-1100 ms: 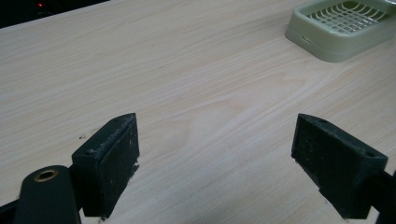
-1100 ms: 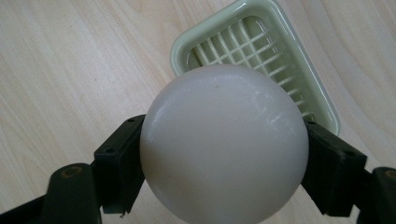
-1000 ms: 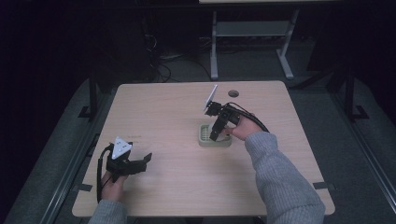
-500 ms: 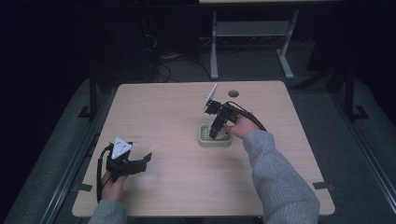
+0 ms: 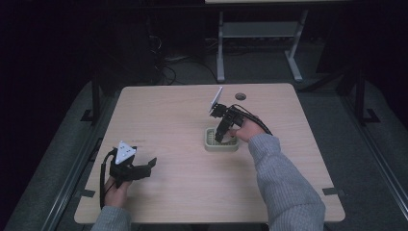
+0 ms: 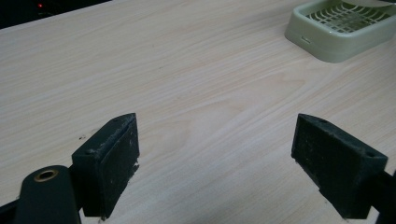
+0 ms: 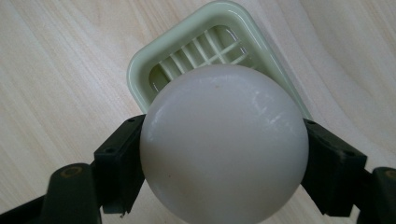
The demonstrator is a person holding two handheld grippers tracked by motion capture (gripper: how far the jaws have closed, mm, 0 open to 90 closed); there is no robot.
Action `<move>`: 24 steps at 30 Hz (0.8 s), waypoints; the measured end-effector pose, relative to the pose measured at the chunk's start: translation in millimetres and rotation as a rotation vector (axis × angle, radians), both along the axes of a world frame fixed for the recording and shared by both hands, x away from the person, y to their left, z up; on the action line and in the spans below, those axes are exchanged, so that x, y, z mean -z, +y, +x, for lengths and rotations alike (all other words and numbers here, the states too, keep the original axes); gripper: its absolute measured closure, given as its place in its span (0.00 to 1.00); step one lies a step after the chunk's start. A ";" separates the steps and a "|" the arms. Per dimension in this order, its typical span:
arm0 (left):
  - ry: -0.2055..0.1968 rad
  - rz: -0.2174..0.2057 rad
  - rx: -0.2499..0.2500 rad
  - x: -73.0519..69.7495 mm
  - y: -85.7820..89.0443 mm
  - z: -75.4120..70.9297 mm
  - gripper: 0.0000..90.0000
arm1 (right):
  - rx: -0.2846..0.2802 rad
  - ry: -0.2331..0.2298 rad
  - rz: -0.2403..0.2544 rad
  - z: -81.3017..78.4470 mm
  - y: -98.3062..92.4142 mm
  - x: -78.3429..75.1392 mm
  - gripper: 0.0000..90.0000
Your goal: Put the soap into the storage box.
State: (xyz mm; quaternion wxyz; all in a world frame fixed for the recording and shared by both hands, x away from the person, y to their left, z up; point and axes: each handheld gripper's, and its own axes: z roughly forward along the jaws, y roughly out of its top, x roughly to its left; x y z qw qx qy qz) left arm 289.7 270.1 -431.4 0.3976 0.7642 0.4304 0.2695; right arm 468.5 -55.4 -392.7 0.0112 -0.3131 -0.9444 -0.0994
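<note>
A pale green slatted tray (image 5: 211, 144) (image 7: 140, 70) (image 6: 303, 35) sits a little right of the table's middle. My right gripper (image 5: 220, 138) (image 7: 224, 154) points down into it, shut on a round white ball (image 7: 224, 144) that hangs just above the tray's grid. The ball hides most of the tray in the right gripper view. My left gripper (image 5: 146, 168) (image 6: 229, 158) rests near the table's front left corner, open, with only bare wood between its jaws.
The light wooden table (image 5: 183, 120) has a round cable hole (image 5: 240, 96) near its far edge. A metal stand (image 5: 260, 33) and cables lie on the dark floor behind the table.
The right gripper has sunk slightly toward the tray with the ball. The left gripper has stayed where it was.
</note>
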 end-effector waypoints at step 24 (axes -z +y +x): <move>-0.005 -0.005 -0.004 0.3 1.0 0.6 0.16 | -0.003 0.002 -0.031 5.5 9.2 12.4 0.26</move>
